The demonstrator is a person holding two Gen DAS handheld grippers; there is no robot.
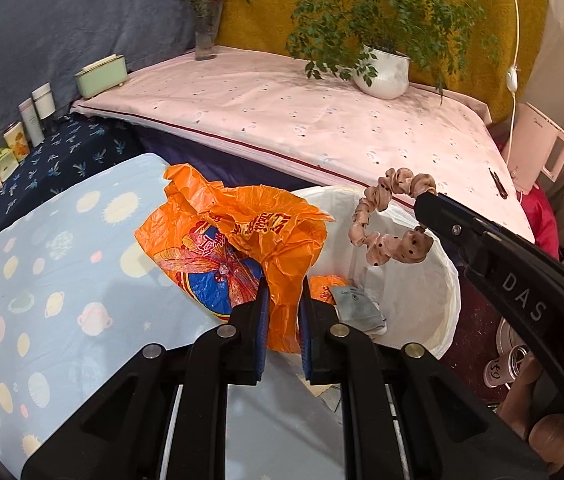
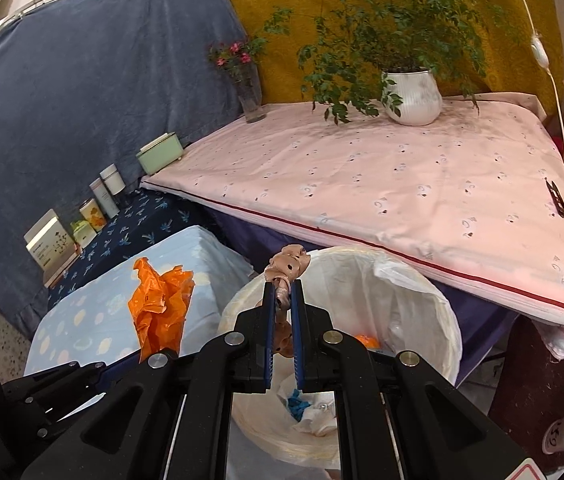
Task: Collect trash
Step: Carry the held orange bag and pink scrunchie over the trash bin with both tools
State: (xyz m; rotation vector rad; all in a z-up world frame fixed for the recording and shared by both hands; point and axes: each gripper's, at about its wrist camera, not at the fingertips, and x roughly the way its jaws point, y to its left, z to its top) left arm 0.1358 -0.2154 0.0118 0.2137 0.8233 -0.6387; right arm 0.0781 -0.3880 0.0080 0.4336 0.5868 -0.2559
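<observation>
Lined bin [image 2: 433,320] (orange scrap [image 2: 367,342] inside)

A potted plant [image 2: 411,96] and a glass vase of pink flowers [image 2: 250,98] stand on the pink-covered bench [image 2: 381,184]; a green box [image 2: 160,158] sits at its corner, bottles [image 2: 108,188] nearby.
</observation>
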